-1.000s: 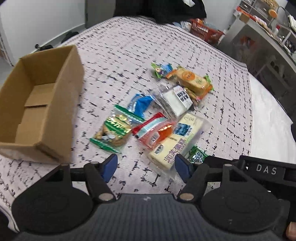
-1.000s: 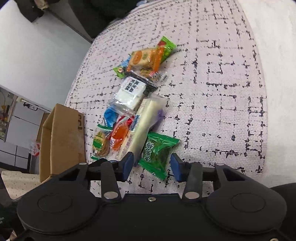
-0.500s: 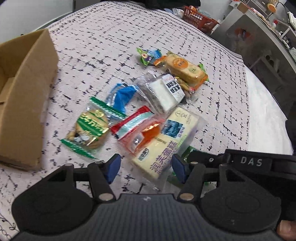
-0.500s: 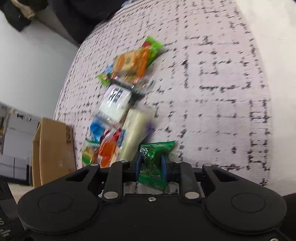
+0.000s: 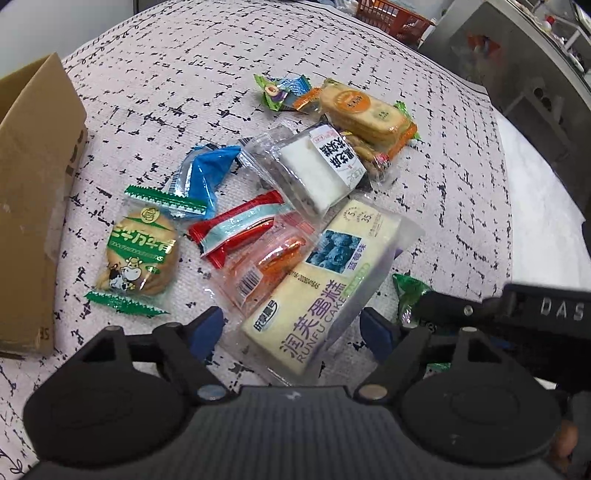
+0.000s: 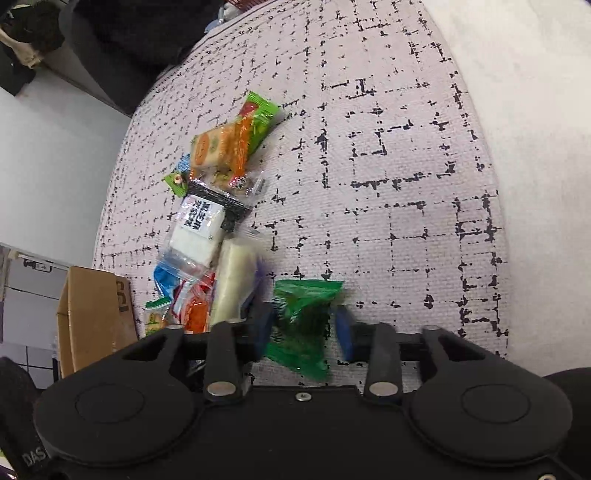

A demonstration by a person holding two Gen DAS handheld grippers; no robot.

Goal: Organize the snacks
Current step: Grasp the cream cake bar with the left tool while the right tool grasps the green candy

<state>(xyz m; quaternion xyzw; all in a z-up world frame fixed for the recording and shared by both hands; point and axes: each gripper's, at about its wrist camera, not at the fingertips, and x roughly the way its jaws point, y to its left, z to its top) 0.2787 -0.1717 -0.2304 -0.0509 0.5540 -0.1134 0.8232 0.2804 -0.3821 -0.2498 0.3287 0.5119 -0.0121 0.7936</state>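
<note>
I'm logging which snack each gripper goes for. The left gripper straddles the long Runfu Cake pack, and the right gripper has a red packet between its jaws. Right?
Not quite: the packet between the right gripper's opening jaws is the green packet, as the right wrist view shows; its pads stand clear of it. The left gripper, also opening, does straddle the Runfu Cake pack.

The cake packet [image 5: 321, 291] reads "RUNFU CAKE" (Chinese characters alongside); the hand-held gripper [image 5: 561, 310] reads "DAS".

A lived-in home room: a patterned bed cover [image 5: 184, 66], an orange basket [image 5: 391, 16] at 1 o'clock, cluttered shelves [image 5: 546, 33] beyond.
</note>
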